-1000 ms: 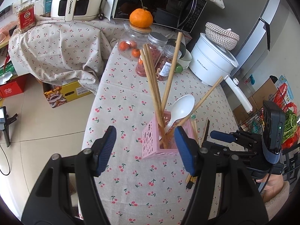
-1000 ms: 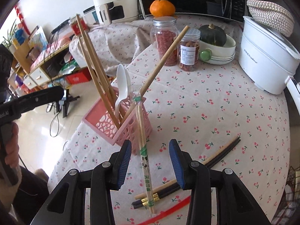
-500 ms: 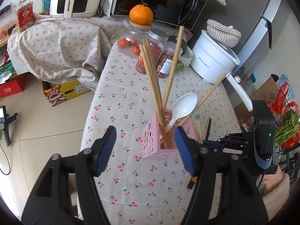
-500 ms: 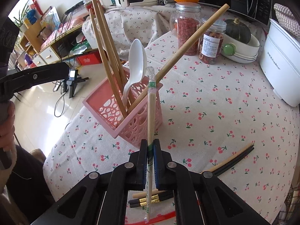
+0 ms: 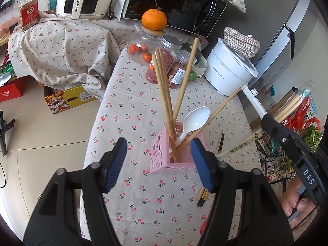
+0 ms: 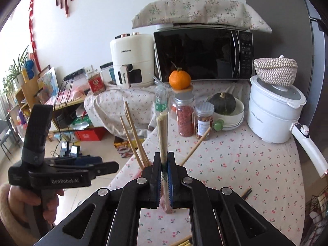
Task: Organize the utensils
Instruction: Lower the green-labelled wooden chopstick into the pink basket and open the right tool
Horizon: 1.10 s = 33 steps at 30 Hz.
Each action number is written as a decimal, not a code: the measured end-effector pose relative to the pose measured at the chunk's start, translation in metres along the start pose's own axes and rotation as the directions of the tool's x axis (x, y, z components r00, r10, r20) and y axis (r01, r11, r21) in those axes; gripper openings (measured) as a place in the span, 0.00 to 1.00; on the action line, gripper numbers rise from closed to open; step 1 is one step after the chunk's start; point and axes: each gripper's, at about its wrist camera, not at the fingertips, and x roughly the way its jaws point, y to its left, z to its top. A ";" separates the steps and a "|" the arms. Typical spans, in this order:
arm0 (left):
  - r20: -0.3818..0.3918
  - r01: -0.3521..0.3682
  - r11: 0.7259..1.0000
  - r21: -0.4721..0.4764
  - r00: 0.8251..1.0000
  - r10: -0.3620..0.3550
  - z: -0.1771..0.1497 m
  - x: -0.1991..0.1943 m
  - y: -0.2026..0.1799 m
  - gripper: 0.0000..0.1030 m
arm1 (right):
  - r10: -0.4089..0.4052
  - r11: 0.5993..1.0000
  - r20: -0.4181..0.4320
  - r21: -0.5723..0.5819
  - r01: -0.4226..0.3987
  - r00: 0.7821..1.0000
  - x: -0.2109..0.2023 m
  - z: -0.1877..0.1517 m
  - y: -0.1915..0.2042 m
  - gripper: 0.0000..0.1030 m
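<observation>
A pink perforated holder (image 5: 164, 155) stands on the cherry-print tablecloth and holds several wooden chopsticks (image 5: 164, 94) and a white spoon (image 5: 194, 119). My left gripper (image 5: 157, 164) is open and empty, its fingers on either side of the holder's near end. My right gripper (image 6: 163, 174) is shut on a wrapped pair of chopsticks (image 6: 162, 135), held upright above the holder; in the left wrist view the pair (image 5: 287, 108) slants at the right. Loose chopsticks (image 5: 203, 194) lie on the cloth by the holder.
Behind the holder stand spice jars (image 5: 174, 61), a glass jar with an orange (image 5: 153, 18) on its lid, a white cooker (image 5: 229, 71) and a microwave (image 5: 174, 6). A wire basket with greens (image 5: 307, 141) is off the table's right edge.
My right gripper closed on the wrapped chopsticks, lifted them off the cloth and tipped them upright. My left gripper stayed open around the holder.
</observation>
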 end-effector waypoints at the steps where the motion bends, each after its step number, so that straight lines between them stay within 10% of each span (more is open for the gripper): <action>1: 0.002 0.002 1.000 -0.004 1.000 -0.002 0.000 -0.001 0.001 0.63 | -0.008 1.000 0.021 0.006 0.008 1.000 -0.002 0.003 0.003 0.05; 33: -0.001 0.011 1.000 -0.010 1.000 -0.011 0.000 -0.002 0.001 0.63 | -0.169 0.986 0.246 0.053 0.161 0.954 0.007 -0.003 0.022 0.05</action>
